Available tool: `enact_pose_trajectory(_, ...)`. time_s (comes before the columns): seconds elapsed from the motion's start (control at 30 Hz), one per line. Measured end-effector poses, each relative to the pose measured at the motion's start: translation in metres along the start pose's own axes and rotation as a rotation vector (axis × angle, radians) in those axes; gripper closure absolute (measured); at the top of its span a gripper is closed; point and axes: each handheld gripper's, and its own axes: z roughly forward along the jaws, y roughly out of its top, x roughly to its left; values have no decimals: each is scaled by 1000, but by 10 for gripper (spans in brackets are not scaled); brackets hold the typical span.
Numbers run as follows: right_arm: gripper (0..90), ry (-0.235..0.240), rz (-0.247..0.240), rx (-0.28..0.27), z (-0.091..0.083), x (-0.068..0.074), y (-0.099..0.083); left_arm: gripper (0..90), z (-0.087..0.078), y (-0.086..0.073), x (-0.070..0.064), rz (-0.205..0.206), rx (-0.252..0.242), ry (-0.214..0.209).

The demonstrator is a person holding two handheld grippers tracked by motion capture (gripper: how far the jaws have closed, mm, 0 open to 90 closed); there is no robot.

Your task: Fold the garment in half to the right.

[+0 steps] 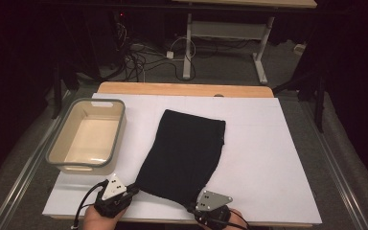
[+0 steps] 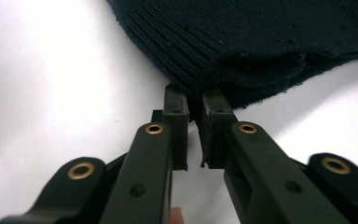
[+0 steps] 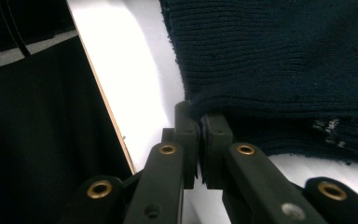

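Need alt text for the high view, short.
Two handheld tongs pinch the near corners of a dark knit cloth spread on a white table: the left tongs at its near-left corner, the right tongs at its near-right corner. A beige plastic tub with a grey rim stands empty at the table's left.

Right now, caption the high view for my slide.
Both grippers, left and right, pinch the dark knit cloth's near corners beside a tub.

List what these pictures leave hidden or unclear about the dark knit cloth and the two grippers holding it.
- Dark knit cloth: its underside, against the white board, in every view.
- Left gripper and right gripper: the pinched cloth edge, covered by the jaws.
- Beige bin: its outer near wall, high view, too dim.
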Motion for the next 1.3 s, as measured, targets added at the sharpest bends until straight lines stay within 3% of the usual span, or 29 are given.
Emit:
enact_pose_trajectory(0.07,754,20,13,-7,-2,0,0,653,-6,0,0,-12,-36,-5)
enact_pose_trajectory(0.13,681,27,12,-21,-9,0,0,531,-15,3,-1,-28,-104,-16)
enact_pose_trajectory(0.2,633,26,17,-54,-18,-1,0,459,-20,8,-4,-13,-156,-13)
enact_pose_trajectory(0.3,582,-7,38,-100,-33,-7,-2,391,-17,13,-7,0,-178,-22)
enact_pose_trajectory(0.43,511,-57,83,-139,-47,-23,-10,314,-6,20,-6,12,-175,-27)
enact_pose_trajectory(0.63,295,-150,122,-196,-63,-48,-26,187,16,34,0,26,-157,-42)
enact_pose_trajectory(0.77,172,-216,176,-217,-73,-64,-37,132,27,40,6,29,-141,-39)
enact_pose_trajectory(1.0,55,-351,229,-253,-96,-84,-52,0,41,47,14,23,-108,-42)
enact_pose_trajectory(1.13,0,-421,257,-261,-110,-94,-63,0,47,48,18,15,-91,-31)
enact_pose_trajectory(1.3,0,-479,301,-284,-125,-102,-76,0,52,49,24,-2,-73,-26)
